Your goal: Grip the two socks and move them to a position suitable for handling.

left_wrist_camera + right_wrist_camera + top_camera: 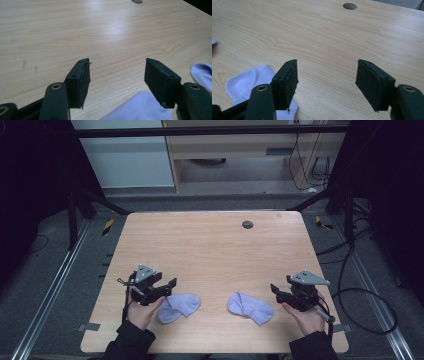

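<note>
Two light purple socks lie near the front edge of the table (215, 240), well apart from each other. The left sock (179, 307) sits just beside the left gripper (167, 285), on its inner side, and the right sock (251, 308) lies just inside the right gripper (276, 290). Both grippers have their jaws wide apart and hold nothing.

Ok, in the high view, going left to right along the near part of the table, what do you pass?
Left tongs → left lilac sock → right lilac sock → right tongs. Both tongs stand open with nothing between them; the two socks lie apart on the wooden table.
</note>
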The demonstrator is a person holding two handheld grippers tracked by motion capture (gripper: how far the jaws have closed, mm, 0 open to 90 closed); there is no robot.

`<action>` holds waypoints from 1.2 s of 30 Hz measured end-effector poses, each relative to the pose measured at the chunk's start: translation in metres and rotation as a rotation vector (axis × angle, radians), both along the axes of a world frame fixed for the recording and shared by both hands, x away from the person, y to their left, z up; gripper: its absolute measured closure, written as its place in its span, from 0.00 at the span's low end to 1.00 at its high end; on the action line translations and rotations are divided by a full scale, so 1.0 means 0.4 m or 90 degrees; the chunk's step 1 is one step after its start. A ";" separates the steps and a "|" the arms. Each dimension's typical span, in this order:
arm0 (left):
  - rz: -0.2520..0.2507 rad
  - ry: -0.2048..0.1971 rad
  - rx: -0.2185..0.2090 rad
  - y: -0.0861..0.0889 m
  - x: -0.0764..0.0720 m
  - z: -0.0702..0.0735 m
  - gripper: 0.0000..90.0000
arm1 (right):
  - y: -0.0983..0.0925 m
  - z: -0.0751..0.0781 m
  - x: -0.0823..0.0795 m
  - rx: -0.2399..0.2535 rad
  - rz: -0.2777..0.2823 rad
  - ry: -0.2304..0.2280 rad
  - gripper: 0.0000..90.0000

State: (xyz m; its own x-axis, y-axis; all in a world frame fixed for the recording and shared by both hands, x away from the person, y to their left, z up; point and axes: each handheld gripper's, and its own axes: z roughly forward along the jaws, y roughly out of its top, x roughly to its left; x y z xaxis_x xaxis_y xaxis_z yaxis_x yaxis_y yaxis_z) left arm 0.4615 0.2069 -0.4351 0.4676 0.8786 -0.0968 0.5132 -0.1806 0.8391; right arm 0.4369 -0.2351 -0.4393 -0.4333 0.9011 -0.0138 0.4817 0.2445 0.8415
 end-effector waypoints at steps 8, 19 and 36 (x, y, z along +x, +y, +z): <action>-0.045 0.000 0.006 -0.105 0.001 0.004 0.42 | 0.016 0.003 -0.027 0.000 0.032 0.017 0.48; -0.091 0.005 0.012 -0.208 -0.010 -0.004 0.43 | 0.035 -0.012 -0.062 -0.013 0.073 0.035 0.56; -0.159 0.034 0.067 -0.349 -0.036 -0.079 0.47 | 0.074 -0.071 -0.101 -0.034 0.136 0.083 0.65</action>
